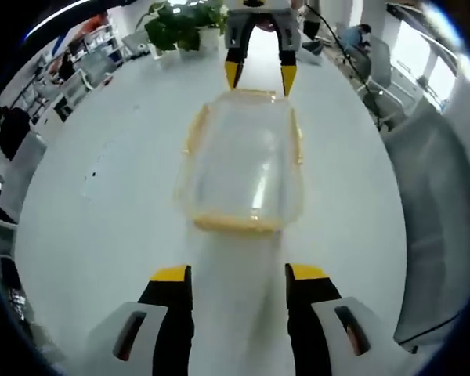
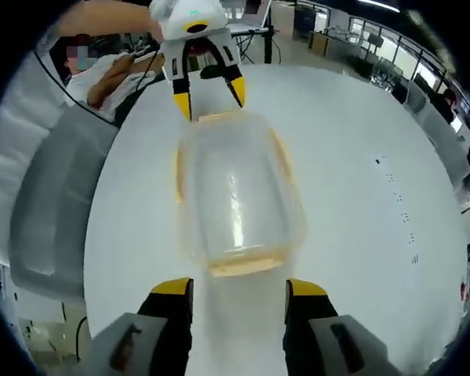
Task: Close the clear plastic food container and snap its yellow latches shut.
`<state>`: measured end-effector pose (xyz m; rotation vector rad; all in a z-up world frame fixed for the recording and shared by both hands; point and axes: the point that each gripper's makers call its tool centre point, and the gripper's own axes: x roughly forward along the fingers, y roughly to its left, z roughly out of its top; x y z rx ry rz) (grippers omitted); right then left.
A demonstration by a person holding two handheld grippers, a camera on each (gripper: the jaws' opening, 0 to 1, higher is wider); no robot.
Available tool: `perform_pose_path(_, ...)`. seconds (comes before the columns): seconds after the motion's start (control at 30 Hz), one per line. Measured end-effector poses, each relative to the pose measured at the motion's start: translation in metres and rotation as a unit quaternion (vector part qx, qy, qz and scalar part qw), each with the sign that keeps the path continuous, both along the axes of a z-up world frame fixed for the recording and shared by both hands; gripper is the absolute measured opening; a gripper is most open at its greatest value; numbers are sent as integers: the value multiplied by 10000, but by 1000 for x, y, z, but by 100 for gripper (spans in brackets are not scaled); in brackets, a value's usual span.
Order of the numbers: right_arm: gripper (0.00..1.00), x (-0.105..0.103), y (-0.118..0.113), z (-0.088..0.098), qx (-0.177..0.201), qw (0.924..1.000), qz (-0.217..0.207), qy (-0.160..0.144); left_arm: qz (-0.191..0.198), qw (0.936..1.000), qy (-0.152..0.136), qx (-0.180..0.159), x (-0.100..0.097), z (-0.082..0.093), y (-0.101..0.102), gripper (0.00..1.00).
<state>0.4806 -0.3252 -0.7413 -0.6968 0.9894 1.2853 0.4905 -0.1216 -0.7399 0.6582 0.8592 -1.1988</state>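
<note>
In the left gripper view, the clear plastic food container is seen on the white table just ahead of the left gripper, whose jaws are spread wide and hold nothing; the lid appears seated, though blur prevents confirmation, and the yellow latches are judged still to be snapped. In the right gripper view, the container lies ahead of the right gripper, likewise parted and empty, with the left gripper at its far end, fingertips beside the rim.

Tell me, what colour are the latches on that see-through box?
Yellow latches edge the clear container, best seen in the left gripper view.
</note>
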Motion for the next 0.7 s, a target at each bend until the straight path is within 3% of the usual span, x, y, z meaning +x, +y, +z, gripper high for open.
perform_pose_path(0.17,45,-2,5,2,157,9993,-323,76,684,9969,212,-321,8,12,-5,46)
perform_pose_path(0.27,44,1,9,6,320,9977,-582,107,1055,9917,338,-657,11,19,-16,47)
perform_pose_path(0.33,43,2,8,7,316,9965,-763,105,997,9926,300,-624,9,18,-19,48)
perform_pose_path(0.43,40,2,12,8,392,9938,-1027,174,1278,9875,532,-757,6,15,-24,49)
perform_pose_path(0.6,39,5,15,11,482,9893,-1358,218,1674,9796,633,-919,9,15,-28,47)
perform_pose_path(0.7,37,9,16,13,586,9858,-1558,241,1698,9787,644,-960,6,15,-30,47)
